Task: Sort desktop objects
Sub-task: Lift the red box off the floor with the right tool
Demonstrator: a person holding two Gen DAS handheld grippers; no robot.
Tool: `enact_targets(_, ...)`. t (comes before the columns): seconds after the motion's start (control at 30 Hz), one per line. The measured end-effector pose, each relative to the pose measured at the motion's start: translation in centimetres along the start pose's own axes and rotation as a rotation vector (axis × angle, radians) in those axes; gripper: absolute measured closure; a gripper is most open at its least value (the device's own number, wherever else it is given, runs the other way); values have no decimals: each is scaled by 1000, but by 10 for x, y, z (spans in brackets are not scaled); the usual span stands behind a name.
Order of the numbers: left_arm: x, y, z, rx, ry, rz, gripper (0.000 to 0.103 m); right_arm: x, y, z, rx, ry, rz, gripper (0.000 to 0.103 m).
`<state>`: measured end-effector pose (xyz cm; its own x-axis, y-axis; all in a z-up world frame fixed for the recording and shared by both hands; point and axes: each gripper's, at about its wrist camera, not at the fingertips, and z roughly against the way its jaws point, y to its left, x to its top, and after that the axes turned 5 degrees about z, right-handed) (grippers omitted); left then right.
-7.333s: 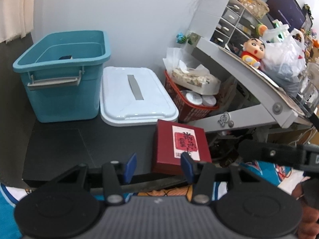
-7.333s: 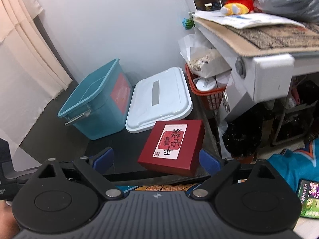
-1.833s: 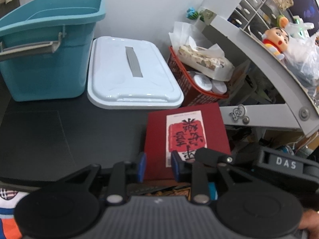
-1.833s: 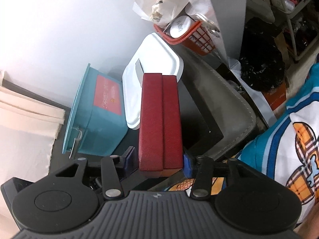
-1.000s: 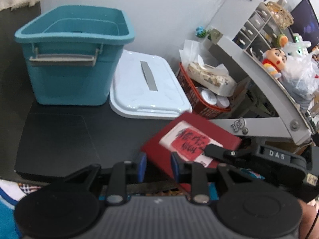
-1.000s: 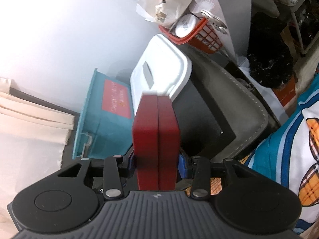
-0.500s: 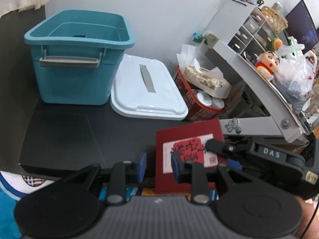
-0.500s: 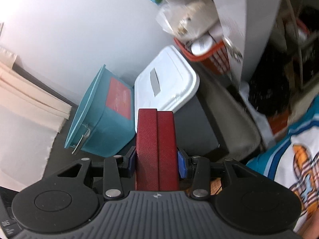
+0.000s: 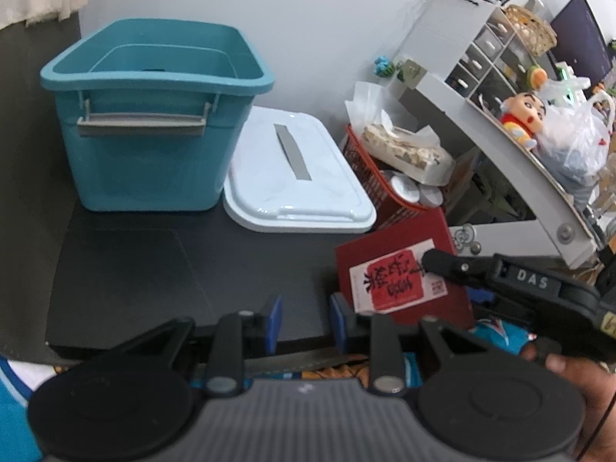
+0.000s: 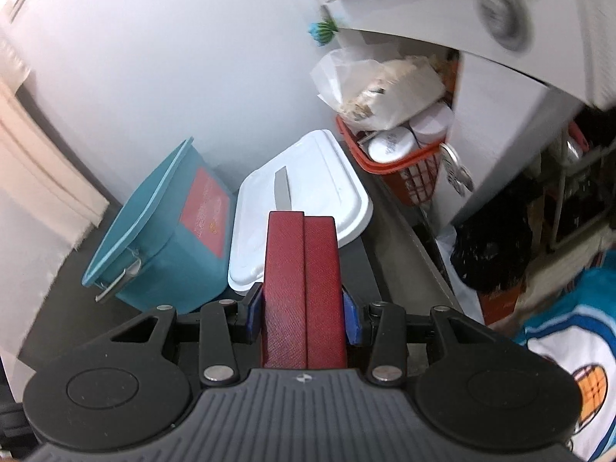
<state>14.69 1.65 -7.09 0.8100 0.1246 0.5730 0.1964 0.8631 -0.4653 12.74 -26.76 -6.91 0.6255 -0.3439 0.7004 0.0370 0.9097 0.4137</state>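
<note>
A flat red box (image 10: pixel 302 288) with a white and red label (image 9: pixel 396 281) hangs edge-up above the right front of the black tabletop (image 9: pixel 154 261). My right gripper (image 10: pixel 304 308) is shut on it, one blue pad on each broad face. In the left wrist view a black finger (image 9: pixel 454 265) of that gripper crosses the label. My left gripper (image 9: pixel 306 319) is shut with nothing between its pads, low over the tabletop's front edge, just left of the box. An open teal bin (image 9: pixel 154 146) stands at the back left, its white lid (image 9: pixel 292 177) lying flat beside it.
A red basket (image 9: pixel 385 192) of packets and jars sits right of the lid against the wall. A slanted grey desk (image 9: pixel 500 146) with a doll (image 9: pixel 523 115), a plastic bag (image 9: pixel 573 142) and small drawers overhangs the right side. A person's hand (image 9: pixel 577 381) holds the right tool.
The right gripper has rolled and risen a little, turning the red box from tilted to nearly upright and carrying it rightward in the left wrist view. The left gripper has stayed put.
</note>
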Motion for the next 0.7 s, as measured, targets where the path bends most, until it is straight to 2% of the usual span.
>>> enact_targets(0.53, -9, 12, -19, -122, 7, -20, 73, -9, 30, -22, -66, 56, 175, 56)
enact_targets(0.7, -8, 17, -24, -140, 9, -20, 73, -11, 44, -23, -77, 64, 256, 58)
